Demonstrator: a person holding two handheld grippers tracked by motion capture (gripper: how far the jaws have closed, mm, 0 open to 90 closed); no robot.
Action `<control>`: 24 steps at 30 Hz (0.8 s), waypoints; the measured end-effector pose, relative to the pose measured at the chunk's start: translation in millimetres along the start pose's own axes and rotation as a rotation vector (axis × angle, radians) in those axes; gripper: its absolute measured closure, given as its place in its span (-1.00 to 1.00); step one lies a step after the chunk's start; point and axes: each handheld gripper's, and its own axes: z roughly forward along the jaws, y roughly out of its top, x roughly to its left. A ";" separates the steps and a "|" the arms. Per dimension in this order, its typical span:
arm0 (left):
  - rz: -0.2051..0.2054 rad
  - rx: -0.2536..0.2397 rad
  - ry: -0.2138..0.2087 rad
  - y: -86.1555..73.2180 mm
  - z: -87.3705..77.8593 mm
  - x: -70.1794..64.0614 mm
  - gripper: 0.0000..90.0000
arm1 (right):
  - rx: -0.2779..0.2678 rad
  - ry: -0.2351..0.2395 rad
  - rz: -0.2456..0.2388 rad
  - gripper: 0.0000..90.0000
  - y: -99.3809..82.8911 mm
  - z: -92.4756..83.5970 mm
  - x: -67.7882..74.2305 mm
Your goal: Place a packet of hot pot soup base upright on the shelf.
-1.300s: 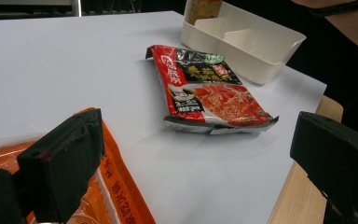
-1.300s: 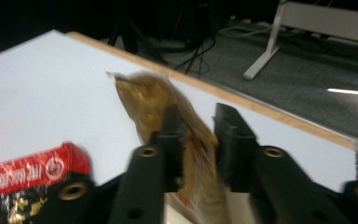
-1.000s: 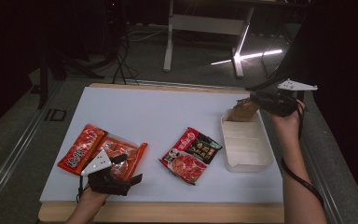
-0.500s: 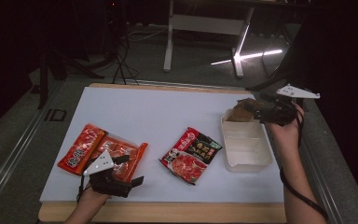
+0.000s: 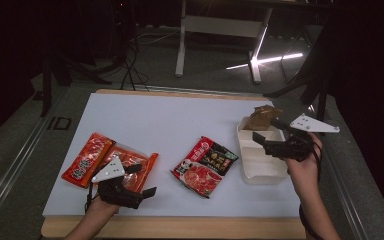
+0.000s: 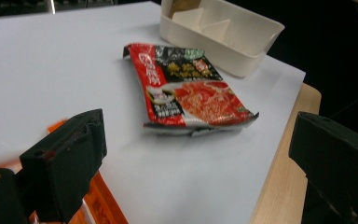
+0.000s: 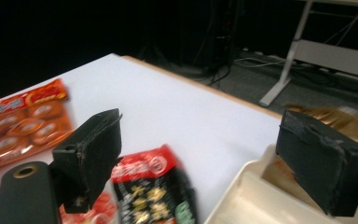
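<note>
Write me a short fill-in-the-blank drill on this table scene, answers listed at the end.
1. The brown packet sits in the far end of the white ____.
2. The right gripper hovers over the tray with its jaws ____.
3. The red and black packet lies between the tray and the two ____ packets.
4. The left gripper holds ____.

Missing words: tray; open; orange; nothing
</note>
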 end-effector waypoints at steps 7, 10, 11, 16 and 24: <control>0.028 0.022 -0.016 11.3 7.4 6.0 -0.84 | -0.015 0.079 -0.008 -0.63 -19.4 -8.9 24.8; 0.038 0.047 -0.023 13.2 13.2 8.4 -0.74 | -0.023 0.080 -0.025 -0.66 -26.2 -11.1 32.3; 0.042 0.053 -0.030 13.4 15.0 9.3 -0.73 | -0.024 0.086 -0.014 -0.68 -28.3 -11.6 34.0; 0.043 0.065 -0.020 12.4 22.2 11.4 -0.72 | -0.025 0.120 0.022 -0.70 -37.4 -15.6 40.9; 0.073 0.065 -0.037 11.2 27.0 5.7 -0.72 | 0.076 0.101 0.001 -0.41 -59.6 -5.0 56.9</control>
